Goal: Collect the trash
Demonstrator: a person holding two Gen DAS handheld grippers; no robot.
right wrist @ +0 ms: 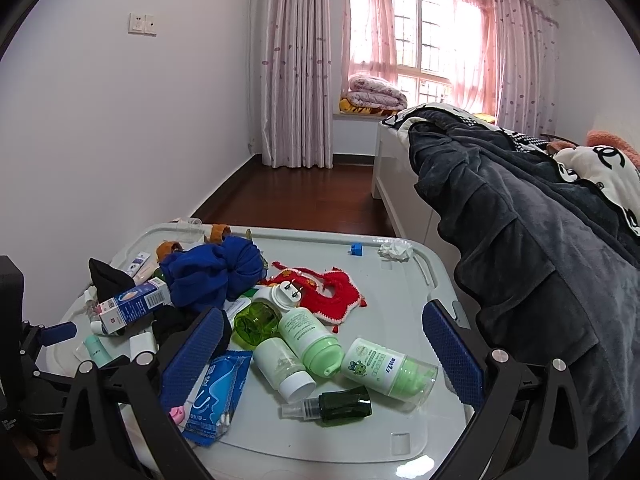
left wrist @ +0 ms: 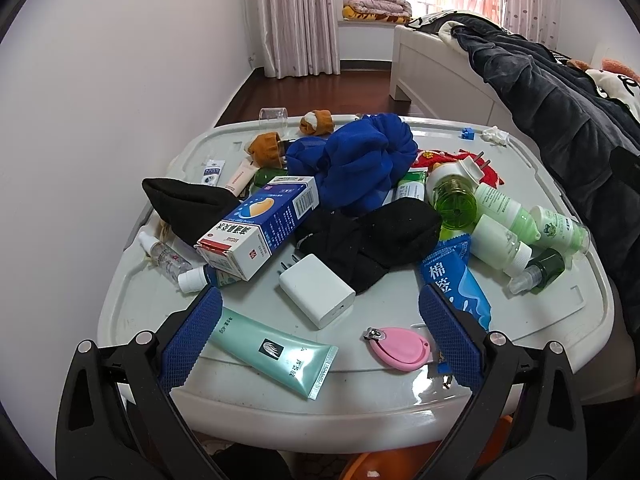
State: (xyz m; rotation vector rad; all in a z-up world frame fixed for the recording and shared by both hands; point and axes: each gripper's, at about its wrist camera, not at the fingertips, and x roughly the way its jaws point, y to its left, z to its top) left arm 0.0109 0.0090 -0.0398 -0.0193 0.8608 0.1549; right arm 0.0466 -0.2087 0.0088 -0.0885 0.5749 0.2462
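Note:
A crumpled white tissue (right wrist: 395, 249) lies at the far right corner of the white plastic lid (right wrist: 360, 432); it also shows in the left wrist view (left wrist: 495, 135). A blue cotton-swab packet (left wrist: 456, 280) lies near the front, also in the right wrist view (right wrist: 216, 396). My left gripper (left wrist: 320, 312) is open and empty, hovering over a teal tube (left wrist: 276, 350), a white charger (left wrist: 316, 290) and a pink nail clipper (left wrist: 400, 348). My right gripper (right wrist: 320, 332) is open and empty above several green-white bottles (right wrist: 312, 340).
A blue cloth (left wrist: 356, 160), black socks (left wrist: 368, 240), a blue-white medicine box (left wrist: 260, 224), a red knitted piece (right wrist: 332, 288), a small blue brick (right wrist: 355, 249) and a dark green spray bottle (right wrist: 340, 400) crowd the lid. A bed with dark bedding (right wrist: 540, 260) stands at right.

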